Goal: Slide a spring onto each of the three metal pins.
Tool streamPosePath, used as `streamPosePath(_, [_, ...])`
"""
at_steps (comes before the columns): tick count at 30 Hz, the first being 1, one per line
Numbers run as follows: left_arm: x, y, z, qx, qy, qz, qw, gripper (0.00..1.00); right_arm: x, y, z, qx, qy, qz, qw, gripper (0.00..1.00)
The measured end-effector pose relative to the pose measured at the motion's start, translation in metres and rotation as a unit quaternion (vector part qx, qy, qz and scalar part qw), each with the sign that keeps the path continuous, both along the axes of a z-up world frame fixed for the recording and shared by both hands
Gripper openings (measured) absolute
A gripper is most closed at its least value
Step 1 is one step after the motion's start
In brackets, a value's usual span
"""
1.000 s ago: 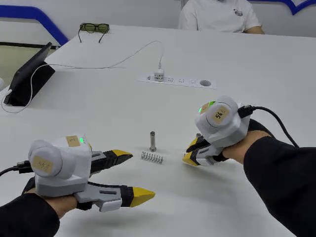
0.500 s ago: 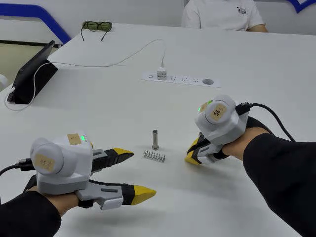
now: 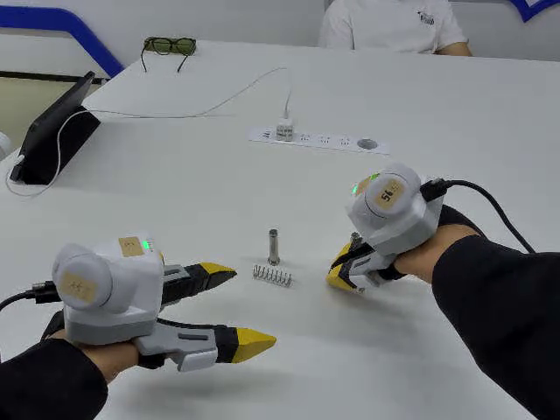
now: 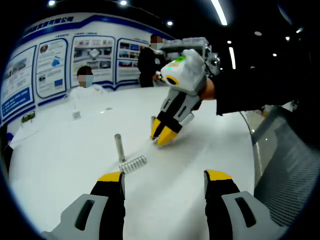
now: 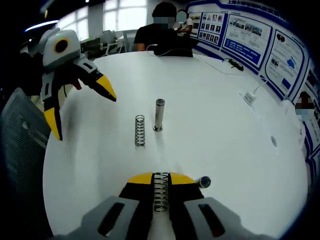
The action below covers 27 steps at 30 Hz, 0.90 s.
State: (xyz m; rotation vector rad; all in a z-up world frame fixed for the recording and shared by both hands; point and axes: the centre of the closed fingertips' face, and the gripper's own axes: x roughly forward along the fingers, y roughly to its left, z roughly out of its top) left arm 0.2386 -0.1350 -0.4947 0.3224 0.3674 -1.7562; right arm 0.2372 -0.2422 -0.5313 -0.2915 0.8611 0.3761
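2 springs are showing: the right hand-held gripper (image 5: 160, 179) is clenching the held spring (image 5: 160, 196), just beside a second pin (image 5: 204, 181). The loose spring (image 3: 271, 276) is lying on the bench (image 3: 219, 192) at 6 o'clock of the upright pin (image 3: 273, 246). The left hand-held gripper (image 3: 252, 308) is hovering released, jaws apart.

The left tongs (image 4: 165, 177) gape (yellow tips apart) before a spring (image 4: 132, 163) lying beside an upright pin (image 4: 119, 146).
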Motion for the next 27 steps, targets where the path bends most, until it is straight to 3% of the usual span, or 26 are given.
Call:
streamPosePath(10, [-0.003, -0.002, 0.004, -0.003, -0.003, -0.006, 1.0, 0.65, -0.004, 0.002, 0.015, 0.003, -0.019, -0.005, 0.9998, 0.12])
streamPosePath(27, [-0.006, -0.002, 0.006, -0.003, -0.007, -0.013, 0.9999, 0.65, -0.013, 0.0, 0.026, 0.01, -0.034, -0.018, 0.9992, 0.12])
